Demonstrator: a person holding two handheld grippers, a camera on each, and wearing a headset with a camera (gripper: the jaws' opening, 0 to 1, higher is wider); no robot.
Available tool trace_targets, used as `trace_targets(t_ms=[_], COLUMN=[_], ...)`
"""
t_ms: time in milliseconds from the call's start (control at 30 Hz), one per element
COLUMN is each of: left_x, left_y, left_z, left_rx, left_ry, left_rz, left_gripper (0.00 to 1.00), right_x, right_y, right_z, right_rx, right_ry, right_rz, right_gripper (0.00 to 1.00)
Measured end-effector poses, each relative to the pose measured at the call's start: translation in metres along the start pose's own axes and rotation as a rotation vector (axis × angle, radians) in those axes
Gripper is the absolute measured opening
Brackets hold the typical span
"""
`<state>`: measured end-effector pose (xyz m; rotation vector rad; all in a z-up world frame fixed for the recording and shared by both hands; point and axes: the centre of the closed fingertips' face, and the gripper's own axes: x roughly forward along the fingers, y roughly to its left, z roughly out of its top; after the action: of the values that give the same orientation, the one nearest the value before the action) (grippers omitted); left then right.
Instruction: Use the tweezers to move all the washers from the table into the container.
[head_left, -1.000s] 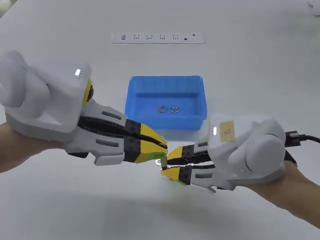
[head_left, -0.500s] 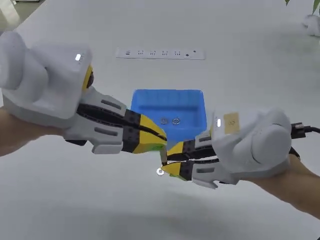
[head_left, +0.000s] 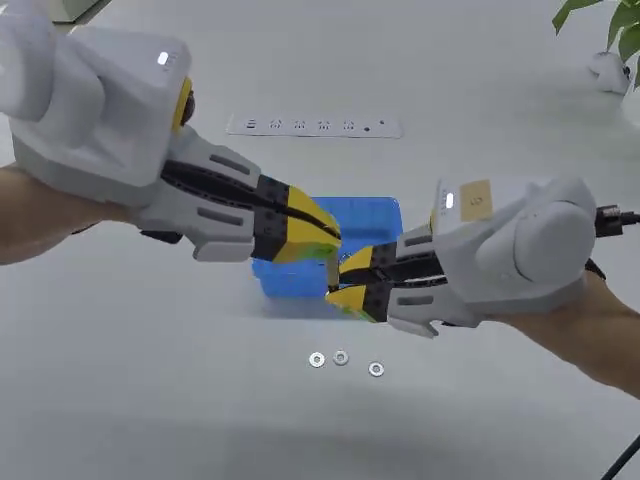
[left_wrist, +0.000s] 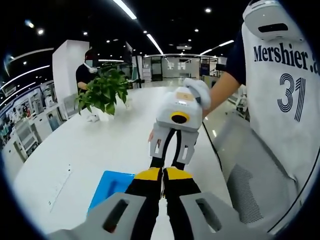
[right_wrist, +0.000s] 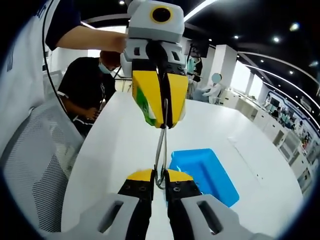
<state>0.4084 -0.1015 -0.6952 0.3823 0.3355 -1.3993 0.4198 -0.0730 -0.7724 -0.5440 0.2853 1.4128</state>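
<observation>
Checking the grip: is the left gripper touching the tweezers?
Touching. The right gripper view shows the tweezers pinched at their upper end between the closed jaws of the left gripper.

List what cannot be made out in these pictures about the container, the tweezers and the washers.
- Inside of the container: in the head view, the left gripper and right gripper cover it, so its contents cannot be counted.
- Ends of the tweezers: in the right gripper view, both are buried between the grippers' jaws.
- The three washers: in the head view, too small to show any detail.
</observation>
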Motion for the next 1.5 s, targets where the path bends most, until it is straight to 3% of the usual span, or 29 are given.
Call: trace_targets(t_ms=[267,500,667,833,1133,1500], left_x=[-0.002,0.002,0.010,0.019,0.035,0.040], left_y=[0.026,0.046,0.063,0.082,0.096,0.104], left_z=[0.007,0.001,-0.012,-0.030,-0.064,-0.076], left_rx=[0.044,0.047,0.031,-0.001,-0.044,-0.075], left_ry=[0.008,0.014,0.025,0.037,0.071,0.066], left_rz=[0.003,0.018,0.031,0.031,0.009,0.026], left_gripper=[0.06,0.06,0.06,0.06,0.06,0.06], right_x=[0.002,0.011,0.020,0.033,0.055,0.063], right_y=[-0.028,-0.050,-0.063,-0.076,-0.080,-0.079], right_z=[0.005,-0.001,-0.013,-0.030,-0.057,-0.069], right_rx=[-0.002,-0.002,-0.048,-0.010,0.051,0.088], right_ry=[-0.021,-0.025,0.016,0.027,0.056,0.074], right_rz=[-0.037,-0.049,-0.057,-0.050,-0.011,-0.004], right_gripper=[0.09,0.09,0.10,0.10,0.10,0.10])
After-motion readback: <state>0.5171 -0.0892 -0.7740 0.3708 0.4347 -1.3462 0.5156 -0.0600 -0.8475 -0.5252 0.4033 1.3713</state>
